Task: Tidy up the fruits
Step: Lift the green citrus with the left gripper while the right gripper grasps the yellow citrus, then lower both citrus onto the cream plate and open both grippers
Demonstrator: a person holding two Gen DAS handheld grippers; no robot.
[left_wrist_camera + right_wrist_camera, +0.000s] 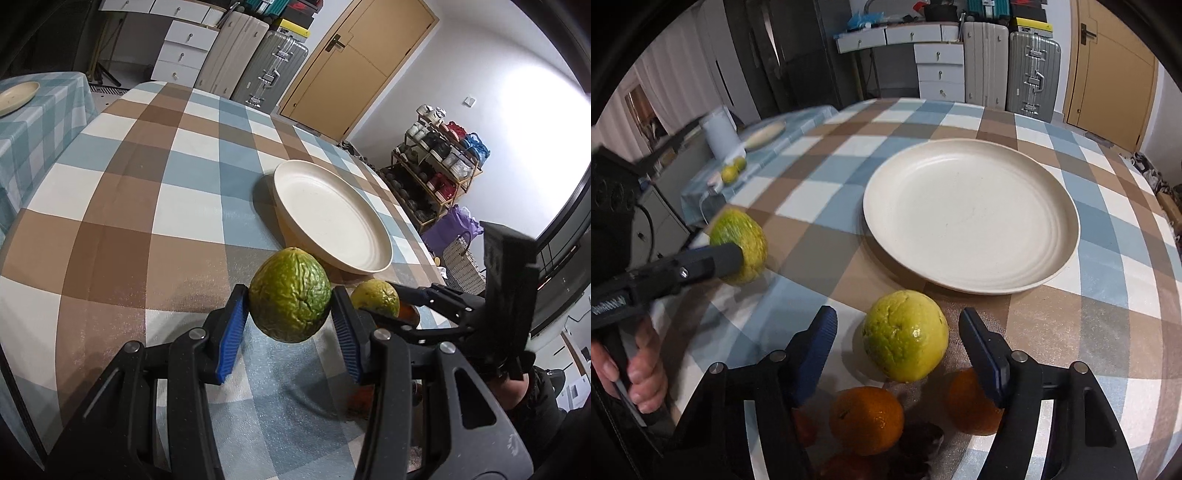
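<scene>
My left gripper (pixel 290 314) is shut on a wrinkled green fruit (pixel 290 291) and holds it above the checked tablecloth, short of the cream plate (pixel 332 218). The right wrist view shows that same fruit (pixel 742 232) at the left, with the left gripper (pixel 737 256) clamped on it. My right gripper (pixel 897 319) straddles a yellow-green fruit (pixel 905 339) that rests on the cloth; a gap shows on each side between the blue pads (pixel 820 343) and the fruit. The plate (pixel 967 218) lies empty just beyond it.
Two oranges (pixel 866 419) (pixel 971 402) and a dark fruit (pixel 919 443) lie close under my right gripper. A second table at the far left carries a plate (pixel 18 96) and small green fruits (pixel 733 170). Suitcases (pixel 269 66), drawers and a door stand behind.
</scene>
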